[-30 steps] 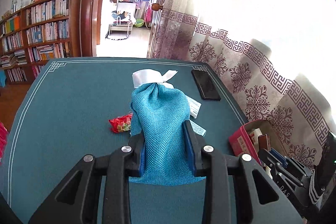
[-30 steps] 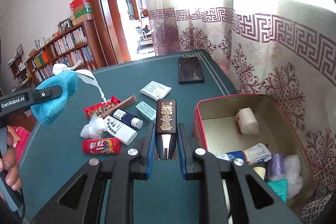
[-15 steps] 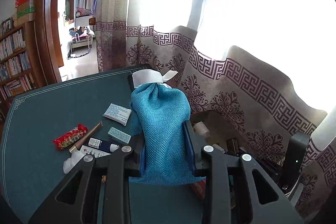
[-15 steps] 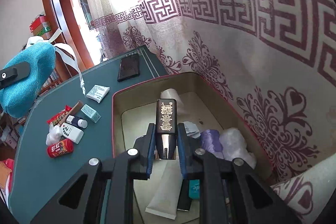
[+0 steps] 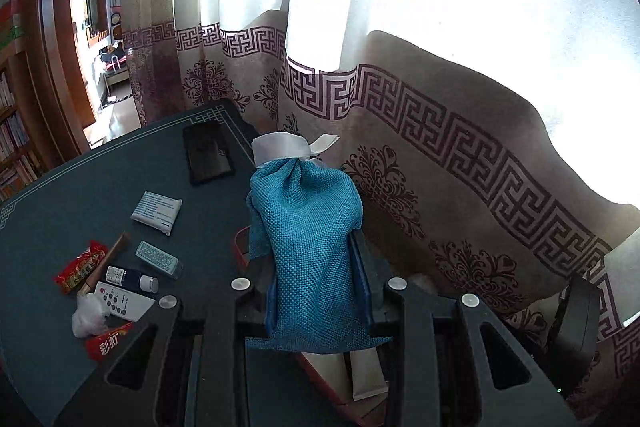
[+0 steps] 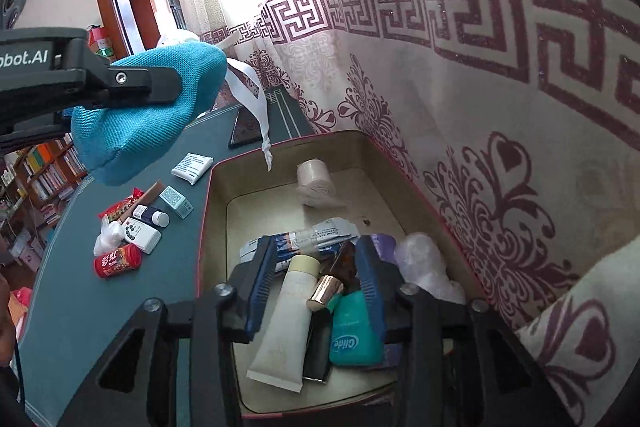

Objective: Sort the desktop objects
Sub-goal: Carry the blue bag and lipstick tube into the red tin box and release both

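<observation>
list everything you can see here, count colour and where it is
blue pouch: 1, teal weave with white ribbon, held above the table
box: 1, red outside, beige inside, at the table edge by the curtain
dark bottle: 1, brown with gold cap, in the box between the right fingers, pads not pressing it
cream tube: 1, off-white, in the box
Glide container: 1, green, in the box
tape roll: 1, beige, far end of the box
phone: 1, black, far side of the table
remote: 1, white, on the table
red can: 1, on the table by the remote
table: 1, dark green
left gripper: 1, black, shut on the pouch
right gripper: 1, black, over the box, opening
</observation>
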`<state>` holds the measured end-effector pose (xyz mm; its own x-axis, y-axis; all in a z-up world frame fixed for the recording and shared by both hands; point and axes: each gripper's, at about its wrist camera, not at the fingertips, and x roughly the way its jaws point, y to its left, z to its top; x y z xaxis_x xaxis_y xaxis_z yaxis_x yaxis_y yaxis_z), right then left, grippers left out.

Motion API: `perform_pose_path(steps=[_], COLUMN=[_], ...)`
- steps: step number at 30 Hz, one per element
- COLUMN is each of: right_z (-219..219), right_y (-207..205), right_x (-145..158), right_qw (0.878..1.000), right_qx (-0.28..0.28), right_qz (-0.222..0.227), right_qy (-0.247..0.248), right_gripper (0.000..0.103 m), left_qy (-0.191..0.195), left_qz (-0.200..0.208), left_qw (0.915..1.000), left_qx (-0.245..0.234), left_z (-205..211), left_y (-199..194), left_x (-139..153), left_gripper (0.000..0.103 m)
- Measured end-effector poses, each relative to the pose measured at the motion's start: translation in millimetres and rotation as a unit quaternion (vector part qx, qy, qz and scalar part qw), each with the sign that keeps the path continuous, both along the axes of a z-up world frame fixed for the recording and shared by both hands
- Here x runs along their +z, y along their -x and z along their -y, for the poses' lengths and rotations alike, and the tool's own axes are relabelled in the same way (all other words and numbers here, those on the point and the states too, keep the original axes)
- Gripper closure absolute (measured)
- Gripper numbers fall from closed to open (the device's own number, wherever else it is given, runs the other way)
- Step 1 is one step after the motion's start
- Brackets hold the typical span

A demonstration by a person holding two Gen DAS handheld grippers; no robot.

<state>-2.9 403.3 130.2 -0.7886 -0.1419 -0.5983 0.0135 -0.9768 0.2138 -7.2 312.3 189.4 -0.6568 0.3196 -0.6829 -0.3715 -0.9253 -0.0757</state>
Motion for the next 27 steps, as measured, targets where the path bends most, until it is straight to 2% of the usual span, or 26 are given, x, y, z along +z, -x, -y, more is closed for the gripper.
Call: perform_pose_path(steps=[1, 6, 13, 14, 16, 18, 27], right_z=[-1.3, -5.2, 0.0, 0.5, 1.4, 2.6, 18.1], right_y=[-2.3, -11.4, -18.6, -19.6, -20.7, -20.8, -23.3], right_x=[0.0, 1.4, -1.5, -1.9, -2.0, -2.2, 0.9], right_qw=[1.0, 1.0, 0.999, 0.999, 0.999, 0.999, 0.998], right_qx=[-0.003, 0.002, 0.02, 0.022, 0.026, 0.028, 0.048], right_qz=[-0.005, -0.018, -0.023, -0.023, -0.023, -0.023, -0.026], right_qy=[0.002, 0.01, 0.011, 0.011, 0.013, 0.015, 0.013], right_gripper=[0.042, 0.042, 0.036, 0.035, 0.034, 0.032, 0.026], left_qy=[0.004, 0.023, 0.038, 0.04, 0.041, 0.039, 0.044], left_qz=[0.002, 0.016, 0.034, 0.031, 0.028, 0.024, 0.032], left_qw=[1.0, 0.9995, 0.9986, 0.9987, 0.9988, 0.9989, 0.9961], left_qx=[-0.002, -0.014, -0.011, -0.009, -0.001, 0.008, 0.07], left_z=[-3.5, -24.9, -33.7, -32.3, -27.0, -19.6, 32.0], left_y=[-0.2, 3.3, 5.8, 5.2, 4.8, 4.4, 3.7], left_x=[-2.0, -13.1, -20.4, -19.3, -17.1, -14.9, -20.5], left_gripper=[0.07, 0.069, 0.051, 0.049, 0.04, 0.037, 0.037])
